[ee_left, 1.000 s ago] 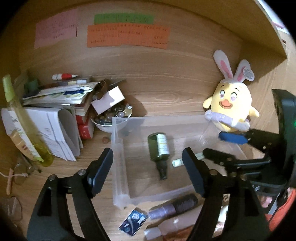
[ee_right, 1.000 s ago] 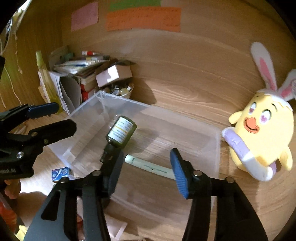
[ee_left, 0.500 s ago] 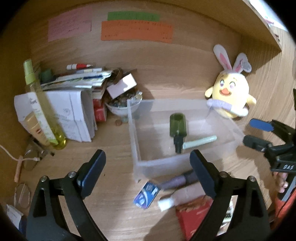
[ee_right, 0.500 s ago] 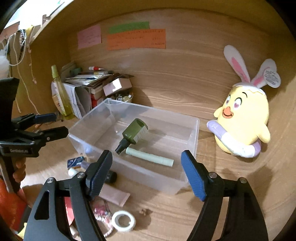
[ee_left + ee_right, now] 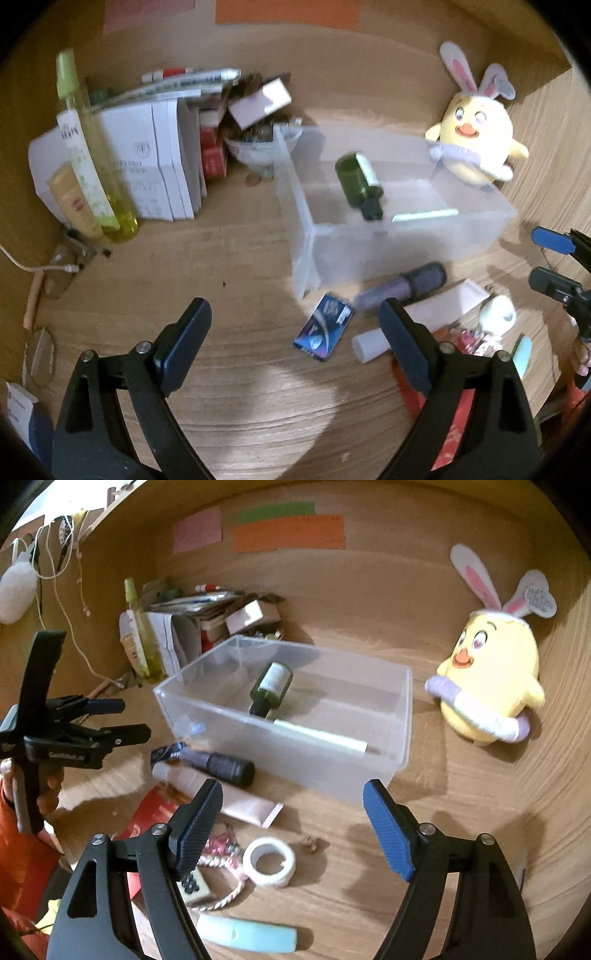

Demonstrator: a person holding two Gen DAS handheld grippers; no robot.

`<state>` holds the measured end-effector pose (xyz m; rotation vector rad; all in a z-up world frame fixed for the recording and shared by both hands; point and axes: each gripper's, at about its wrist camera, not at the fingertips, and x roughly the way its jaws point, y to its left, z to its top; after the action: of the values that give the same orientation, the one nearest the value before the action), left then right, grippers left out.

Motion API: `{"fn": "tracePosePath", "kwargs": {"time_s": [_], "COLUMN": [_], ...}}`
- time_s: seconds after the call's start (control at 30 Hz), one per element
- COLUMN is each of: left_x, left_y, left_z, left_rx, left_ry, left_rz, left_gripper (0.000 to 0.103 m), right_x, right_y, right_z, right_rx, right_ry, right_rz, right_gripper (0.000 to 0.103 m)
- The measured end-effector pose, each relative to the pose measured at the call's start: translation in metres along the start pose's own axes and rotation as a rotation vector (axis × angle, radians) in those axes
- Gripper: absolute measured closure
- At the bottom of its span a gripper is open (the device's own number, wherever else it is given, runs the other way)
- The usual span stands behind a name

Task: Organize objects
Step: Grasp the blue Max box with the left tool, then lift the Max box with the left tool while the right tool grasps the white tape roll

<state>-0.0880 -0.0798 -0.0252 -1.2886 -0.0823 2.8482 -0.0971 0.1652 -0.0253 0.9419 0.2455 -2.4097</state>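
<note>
I am holding both claws wide and empty: left gripper (image 5: 295,325), right gripper (image 5: 293,808). The blue card packet (image 5: 324,331) is lying flat just ahead, between my left jaws' line, nearer that hand. The purple tube (image 5: 218,762) is lying crosswise ahead of my right gripper, touching the clear bin (image 5: 369,775) front wall. Bin is holding two items: green bottle (image 5: 271,686), on its side, and pale green stick (image 5: 321,736) along the near wall.
</note>
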Motion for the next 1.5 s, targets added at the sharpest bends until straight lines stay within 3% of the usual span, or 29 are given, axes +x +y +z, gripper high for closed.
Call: {"fn": "tracePosePath", "kwargs": {"time_s": [0.33, 0.53, 0.67, 0.73, 0.9, 1.0, 1.2, 1.5], "left_x": [0.037, 0.039, 0.036, 0.035, 0.033, 0.033, 0.023, -0.014], "left_y": [0.012, 0.0, -0.008, -0.01, -0.015, -0.016, -0.011, -0.008], "left_z": [-0.011, -0.01, -0.011, -0.011, -0.011, -0.011, -0.019, -0.019], "left_rx": [-0.006, 0.045, 0.078, 0.087, 0.111, 0.112, 0.085, 0.057], "left_ry": [0.133, 0.134, 0.111, 0.1, 0.081, 0.078, 0.063, -0.038], "left_rz": [-0.004, -0.001, -0.004, -0.012, -0.032, -0.04, -0.038, -0.022], "left_gripper": [0.01, 0.015, 0.035, 0.045, 0.074, 0.076, 0.076, 0.076], "right_x": [0.02, 0.028, 0.033, 0.034, 0.034, 0.033, 0.02, -0.007], "right_y": [-0.002, -0.006, -0.001, 0.001, 0.003, 0.004, 0.005, 0.001], "right_z": [-0.031, -0.039, -0.042, -0.042, -0.04, -0.04, -0.041, -0.032], "right_rx": [0.042, 0.07, 0.066, 0.061, 0.064, 0.059, 0.034, 0.048], "right_ry": [0.103, 0.141, 0.155, 0.153, 0.153, 0.155, 0.113, 0.039], "right_rz": [0.019, 0.034, 0.04, 0.035, 0.068, 0.081, 0.045, 0.023], "right_gripper": [0.027, 0.027, 0.028, 0.033, 0.057, 0.068, 0.068, 0.068]}}
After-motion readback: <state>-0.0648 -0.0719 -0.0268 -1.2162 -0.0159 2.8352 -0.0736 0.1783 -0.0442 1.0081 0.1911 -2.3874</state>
